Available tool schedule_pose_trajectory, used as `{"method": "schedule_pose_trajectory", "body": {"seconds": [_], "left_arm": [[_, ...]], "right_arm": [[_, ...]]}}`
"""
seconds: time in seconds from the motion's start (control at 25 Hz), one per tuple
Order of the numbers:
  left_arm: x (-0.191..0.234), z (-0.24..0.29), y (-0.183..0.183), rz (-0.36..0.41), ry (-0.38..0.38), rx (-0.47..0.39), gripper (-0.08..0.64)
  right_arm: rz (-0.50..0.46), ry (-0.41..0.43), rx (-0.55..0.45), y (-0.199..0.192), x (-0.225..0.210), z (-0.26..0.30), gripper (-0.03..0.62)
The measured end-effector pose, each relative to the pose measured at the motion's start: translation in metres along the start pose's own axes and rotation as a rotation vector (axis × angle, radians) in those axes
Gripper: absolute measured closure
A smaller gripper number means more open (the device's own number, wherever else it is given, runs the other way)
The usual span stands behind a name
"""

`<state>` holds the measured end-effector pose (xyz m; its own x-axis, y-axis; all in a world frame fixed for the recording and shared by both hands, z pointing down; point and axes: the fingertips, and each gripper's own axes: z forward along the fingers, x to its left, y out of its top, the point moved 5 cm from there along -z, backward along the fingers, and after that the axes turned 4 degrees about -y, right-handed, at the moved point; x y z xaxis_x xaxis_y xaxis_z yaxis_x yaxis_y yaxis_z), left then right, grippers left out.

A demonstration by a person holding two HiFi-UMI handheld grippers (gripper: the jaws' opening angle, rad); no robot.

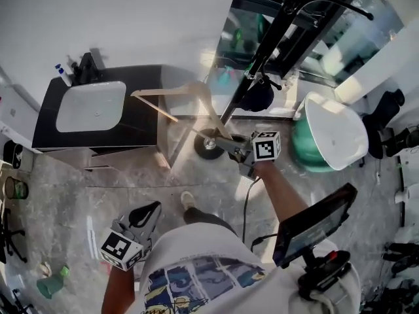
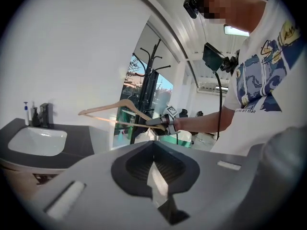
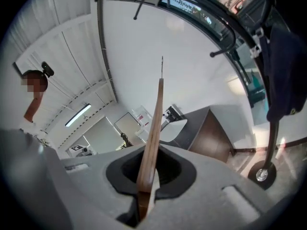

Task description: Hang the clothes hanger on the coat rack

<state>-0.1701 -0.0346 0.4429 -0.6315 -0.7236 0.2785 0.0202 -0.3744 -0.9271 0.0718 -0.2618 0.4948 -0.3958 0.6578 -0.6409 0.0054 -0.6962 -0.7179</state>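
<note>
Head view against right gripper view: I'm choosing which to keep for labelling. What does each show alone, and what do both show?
Head view only: the whole triangle of the hanger, a shoe, a green cup. Right gripper view only: the right gripper shut on the hanger, close up and edge-on; a ceiling light. Both: hanger, coat rack, sink.

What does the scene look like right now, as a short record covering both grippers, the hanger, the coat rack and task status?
right gripper: shut on the wooden hanger, at one end of it
left gripper: jaws together, nothing between them, low and apart from the hanger
coat rack: black, upright by the window
hanger position: in the air beside the rack's pole, on no hook
task status: hanging not yet done
</note>
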Motion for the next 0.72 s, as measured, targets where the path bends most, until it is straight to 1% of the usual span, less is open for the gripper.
{"method": "schedule_pose_trajectory", "body": {"seconds": [0.24,0.36,0.56,0.72], "left_arm": [[-0.026,0.007,-0.011,0.015,-0.12,0.004,0.557],[-0.035,0.011,-0.012,0.028,-0.158,-0.002,0.557],[-0.041,0.016,-0.009,0.054,-0.184,-0.022,0.557],[-0.036,0.017,-0.005,0.058,-0.181,-0.028,0.557]], "right_arm": [[-0.11,-0.083,-0.08,0.03,0.054,-0.079,0.578],[-0.171,-0.119,-0.111,0.049,0.074,-0.114,0.578],[-0.256,-0.171,-0.165,0.087,0.089,-0.159,0.58],[-0.303,-0.216,-0.191,0.124,0.085,-0.187,0.58]]}}
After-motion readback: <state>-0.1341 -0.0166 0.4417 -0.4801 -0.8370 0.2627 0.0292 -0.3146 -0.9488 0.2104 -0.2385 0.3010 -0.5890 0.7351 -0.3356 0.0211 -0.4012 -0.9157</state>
